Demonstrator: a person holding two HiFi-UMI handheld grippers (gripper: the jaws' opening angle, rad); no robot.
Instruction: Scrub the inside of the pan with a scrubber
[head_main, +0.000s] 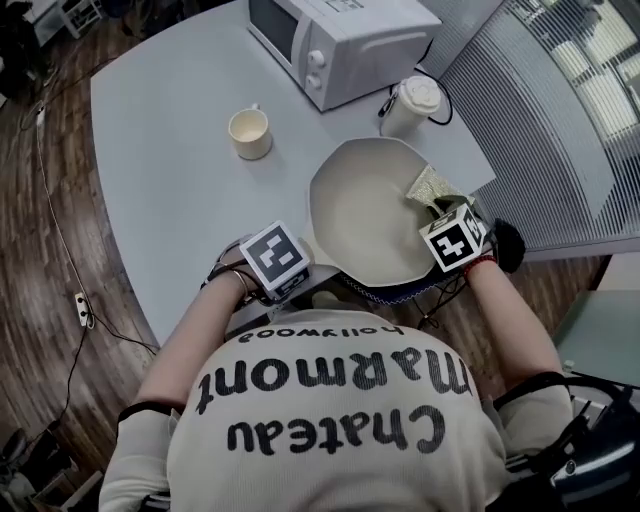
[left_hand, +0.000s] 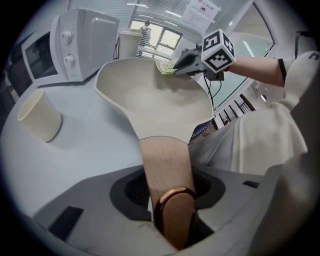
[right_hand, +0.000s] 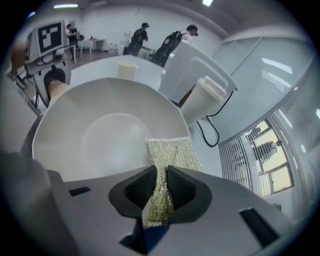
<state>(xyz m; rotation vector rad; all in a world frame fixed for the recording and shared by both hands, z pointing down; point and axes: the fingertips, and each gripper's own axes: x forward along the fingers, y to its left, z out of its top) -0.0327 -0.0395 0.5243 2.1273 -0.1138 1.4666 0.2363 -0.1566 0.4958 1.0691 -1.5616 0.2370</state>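
The pan (head_main: 365, 215), cream inside and wide-mouthed, sits on the near edge of the pale table (head_main: 170, 180), just in front of the person. Its wooden handle (left_hand: 165, 170) runs out from the bowl at about 7 o'clock in the head view and ends in a copper-coloured loop.

The scrubber (right_hand: 170, 152), a gold mesh cloth, lies against the pan's inner wall by the rim, at about 2 o'clock of the bowl. Its near end is bunched narrow, and from there it fans out flat toward the pan's middle.

The right gripper (right_hand: 159, 187) comes in over that same 2 o'clock rim. Its jaws are drawn in close, pinching the bunched end of the scrubber, so the cloth sticks out straight ahead of them, at 12 o'clock in that gripper's own view.

The left gripper (left_hand: 167, 200) is at the 7 o'clock side. Its jaws are partly apart and closed on the handle, near the looped end, with the bowl straight ahead of them.

Around the pan in the head view:
- A cream cup (head_main: 250, 132) stands at 10 o'clock, well apart from it.
- A white microwave (head_main: 340, 40) stands at 12 o'clock.
- A white kettle (head_main: 412, 105) with a dark cord stands at 1 o'clock, near the rim.
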